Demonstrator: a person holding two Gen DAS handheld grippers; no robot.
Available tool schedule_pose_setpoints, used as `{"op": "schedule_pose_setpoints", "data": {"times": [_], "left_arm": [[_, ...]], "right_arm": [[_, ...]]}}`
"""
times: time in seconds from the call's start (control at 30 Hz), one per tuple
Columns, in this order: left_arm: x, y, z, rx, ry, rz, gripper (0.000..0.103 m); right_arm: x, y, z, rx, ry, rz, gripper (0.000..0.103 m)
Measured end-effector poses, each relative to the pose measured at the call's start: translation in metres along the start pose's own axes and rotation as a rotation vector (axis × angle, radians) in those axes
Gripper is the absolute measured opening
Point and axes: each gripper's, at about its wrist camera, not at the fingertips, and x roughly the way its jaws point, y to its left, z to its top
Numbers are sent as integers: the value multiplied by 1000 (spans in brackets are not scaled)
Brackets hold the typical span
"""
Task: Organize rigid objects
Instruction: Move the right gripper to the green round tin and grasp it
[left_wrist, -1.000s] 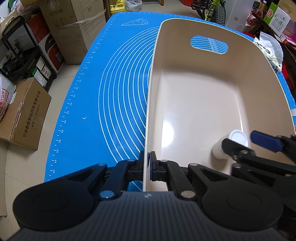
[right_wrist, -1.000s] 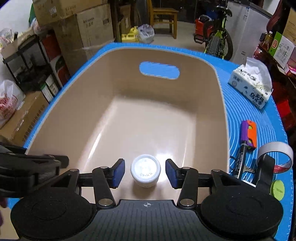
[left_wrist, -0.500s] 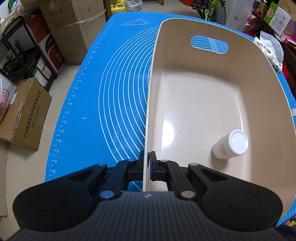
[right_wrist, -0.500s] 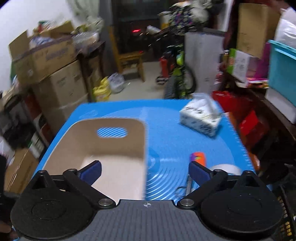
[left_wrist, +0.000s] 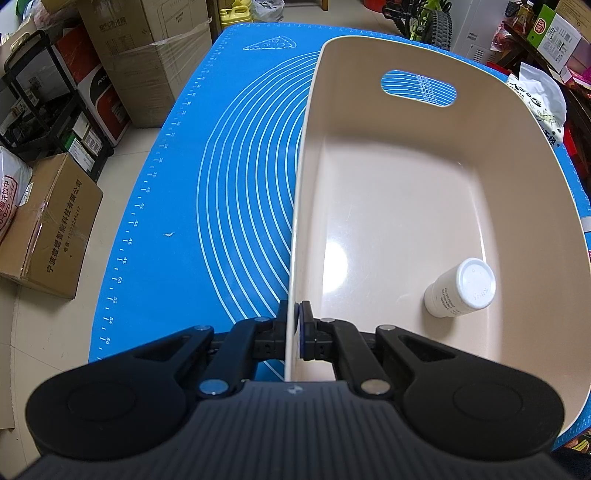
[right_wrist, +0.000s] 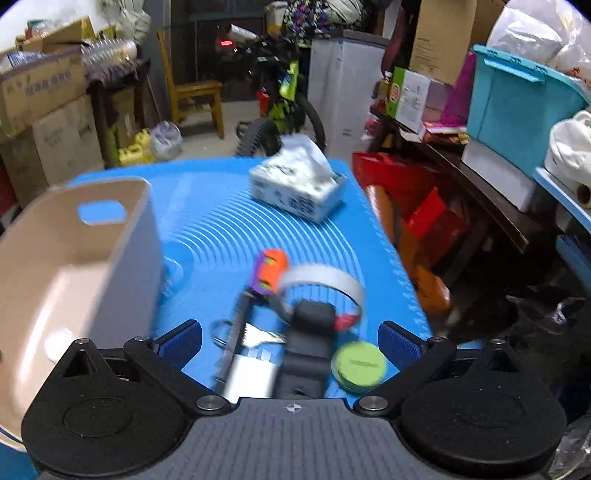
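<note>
Pinching the thin side wall of the tan bin (left_wrist: 406, 206), the left gripper (left_wrist: 296, 332) is clenched tight on it, one pad inside and one pad outside, so the bin sits steady on the blue mat (left_wrist: 207, 206). Inside the bin, near the right wall, lies a small white bottle (left_wrist: 460, 288) on its side. The right gripper (right_wrist: 291, 341) is released, with its jaws spread wide and nothing between the pads. It hangs above a little pile of things on the mat just beside the bin: a white block (right_wrist: 251, 378), a black thing (right_wrist: 306, 343), a green round tin (right_wrist: 358, 364), a roll of tape (right_wrist: 325, 278), and a stick with an orange and purple end (right_wrist: 267, 271). A tissue box (right_wrist: 295, 188) sits farther back. I think the next job is to pick one thing from the pile. The picture is blurry, so it would be good to slow down, go straight over one piece, keep the pads clear of its neighbours, then close. The left side should keep the bin from sliding.
</note>
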Motion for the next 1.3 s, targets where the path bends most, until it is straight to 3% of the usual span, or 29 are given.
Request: {"op": "schedule_pose_setpoints", "data": {"times": [0.27, 0.57, 0.77, 1.13, 1.3], "left_arm": [[0, 0, 0, 1, 1, 1, 6], [0, -1, 0, 2, 1, 5, 6], [0, -2, 0, 3, 0, 9, 6], [0, -2, 0, 2, 0, 10, 6], [-1, -2, 0, 1, 0, 11, 6]], "right_arm": [[31, -43, -21, -34, 37, -96, 101], [68, -73, -42, -58, 138, -125, 101], [81, -72, -47, -132, 148, -81, 100], [89, -83, -45, -95, 88, 35, 95], [90, -82, -42, -99, 71, 100, 79]]}}
